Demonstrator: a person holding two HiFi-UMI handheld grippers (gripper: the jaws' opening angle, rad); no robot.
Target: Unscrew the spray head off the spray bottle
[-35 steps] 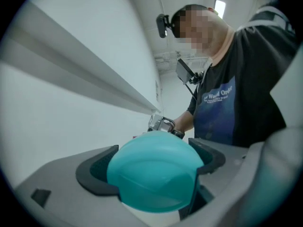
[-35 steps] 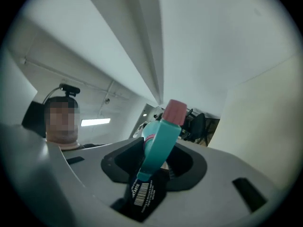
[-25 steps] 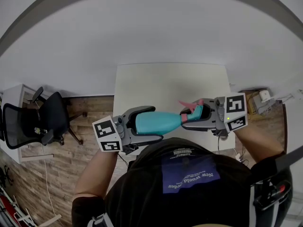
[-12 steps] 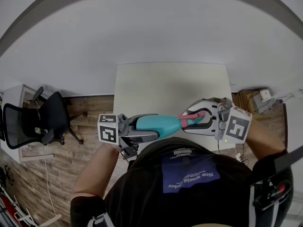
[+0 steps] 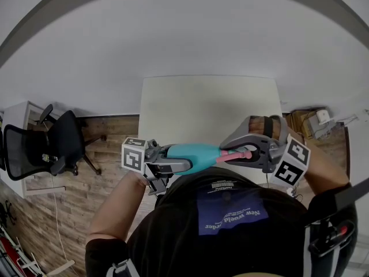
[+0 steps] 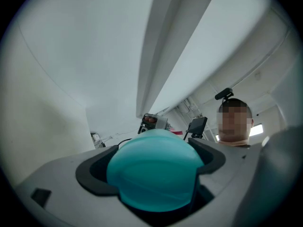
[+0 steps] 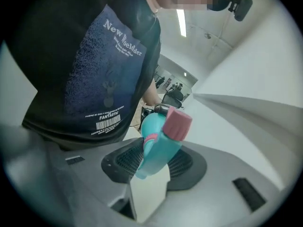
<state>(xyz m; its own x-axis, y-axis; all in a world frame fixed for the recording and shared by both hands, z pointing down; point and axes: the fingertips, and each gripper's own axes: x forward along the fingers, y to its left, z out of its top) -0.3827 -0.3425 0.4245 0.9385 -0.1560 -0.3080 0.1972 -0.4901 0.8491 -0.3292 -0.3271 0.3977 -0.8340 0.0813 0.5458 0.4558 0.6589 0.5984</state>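
Note:
A teal spray bottle [image 5: 193, 153] hangs level in the air over the near edge of the white table [image 5: 207, 103]. My left gripper [image 5: 180, 158] is shut on its body; in the left gripper view the bottle's rounded bottom [image 6: 154, 174] fills the space between the dark pads [image 6: 92, 171]. My right gripper [image 5: 233, 150] is shut on the spray head [image 5: 236, 154]. In the right gripper view the teal spray head [image 7: 156, 150] with its pink nozzle [image 7: 178, 123] sits pinched between the ribbed pads [image 7: 124, 161]. The neck joint is hidden.
A black office chair [image 5: 52, 149] stands on the wooden floor at the left. A cardboard box [image 5: 308, 123] with a small device sits right of the table. The person's dark T-shirt [image 5: 230, 212] is directly below the bottle.
The right gripper has rolled on the spray head: its marker cube swung from above the wrist to below it, and the pink part turned from pointing up to lying flat. The left gripper also rolled.

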